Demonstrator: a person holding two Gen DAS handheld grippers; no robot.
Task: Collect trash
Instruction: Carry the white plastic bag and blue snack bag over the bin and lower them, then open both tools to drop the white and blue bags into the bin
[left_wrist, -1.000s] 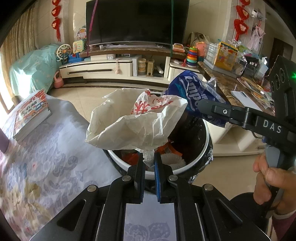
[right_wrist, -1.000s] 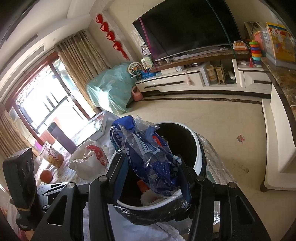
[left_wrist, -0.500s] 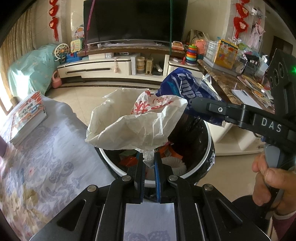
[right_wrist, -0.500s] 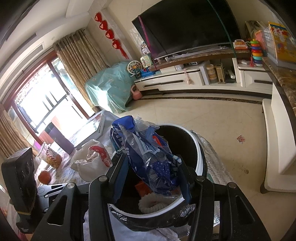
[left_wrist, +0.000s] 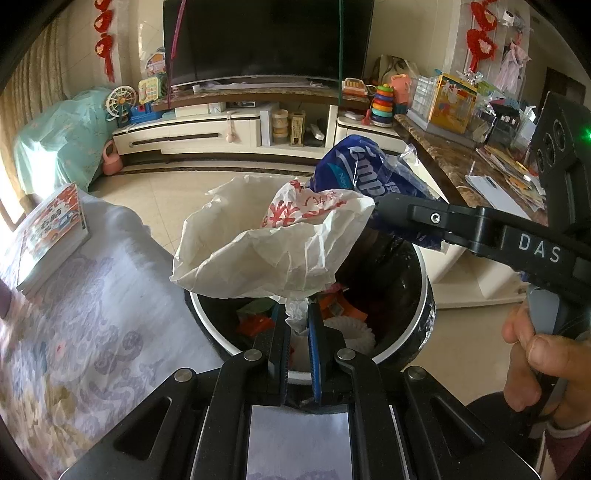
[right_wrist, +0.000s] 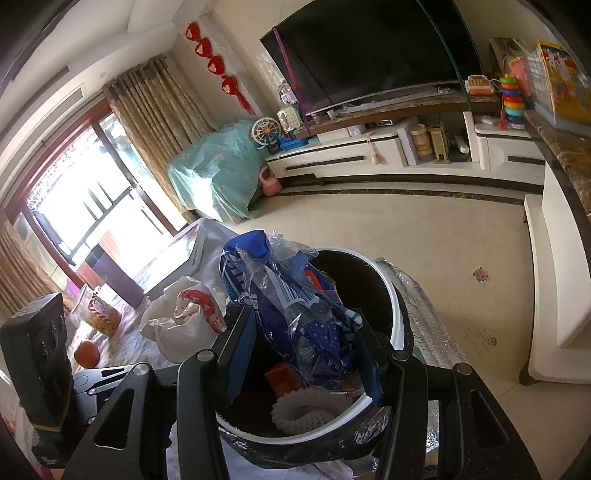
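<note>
Both tools hung over the trash bin (left_wrist: 413, 332), which sat lower centre in each view beside the cloth-covered table (left_wrist: 74, 332). The left gripper (left_wrist: 297, 321) was clamped tight on a pinch of the white plastic bag (left_wrist: 273, 251), the bag billowing above the bin's mouth at mid-frame. The right gripper (right_wrist: 303, 332) stood half-wide, its pads pressed on the crumpled blue wrapper (right_wrist: 295, 302) above the bin.

We judged the drop the step in hand. Best to release only with each piece fully inside the white rim; the white bag spread past the rim at its left, so it wanted lowering or shifting right first, lest it drape over the edge.

Writing: "DAS" on the right tool's arm. White lettering on the blue wrapper, part hidden. Red characters on the white bag, unreadable.
</note>
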